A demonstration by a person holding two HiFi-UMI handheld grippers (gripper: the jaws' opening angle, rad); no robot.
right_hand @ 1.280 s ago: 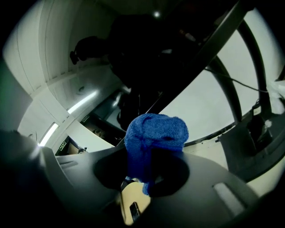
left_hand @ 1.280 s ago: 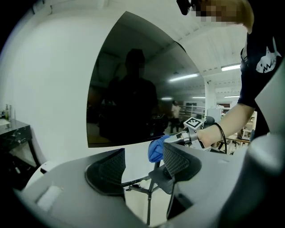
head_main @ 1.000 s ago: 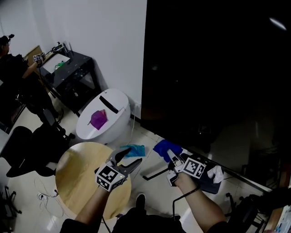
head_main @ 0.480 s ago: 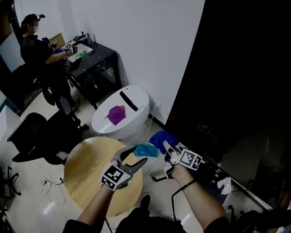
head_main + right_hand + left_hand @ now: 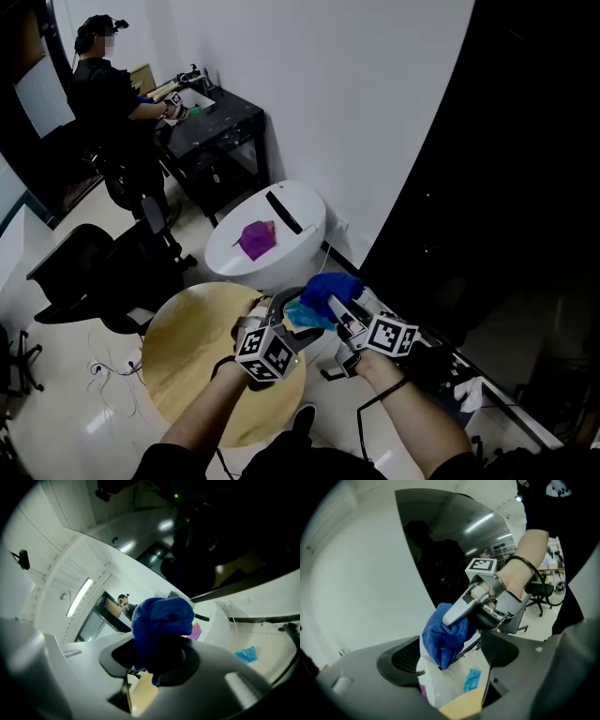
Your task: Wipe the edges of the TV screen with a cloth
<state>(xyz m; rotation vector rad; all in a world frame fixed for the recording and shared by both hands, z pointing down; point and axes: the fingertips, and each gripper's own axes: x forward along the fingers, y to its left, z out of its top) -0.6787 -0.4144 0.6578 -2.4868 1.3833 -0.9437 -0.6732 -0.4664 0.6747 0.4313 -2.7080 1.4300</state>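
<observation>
White wall meets the dark TV screen point(image 5: 525, 187). Right tool point(image 5: 336, 305) is clamped on the blue cloth point(image 5: 330, 286), near the TV screen's lower left edge. Left tool point(image 5: 286, 311), jaws just opened wide, brackets the cloth's hanging end without pressing it. Only the left gripper view shows that gap; the head view hides it.

2 grippers point(image 5: 281, 307) point(image 5: 336, 309); 3 cloths point(image 5: 328, 286) point(image 5: 305, 317) point(image 5: 256, 239); 1 table point(image 5: 187, 347); 1 TV point(image 5: 525, 187)

White wall point(image 5: 356, 103), pale glossy floor point(image 5: 56, 403), round wooden table point(image 5: 187, 352), black desk point(image 5: 225, 127), office chair point(image 5: 80, 277)
</observation>
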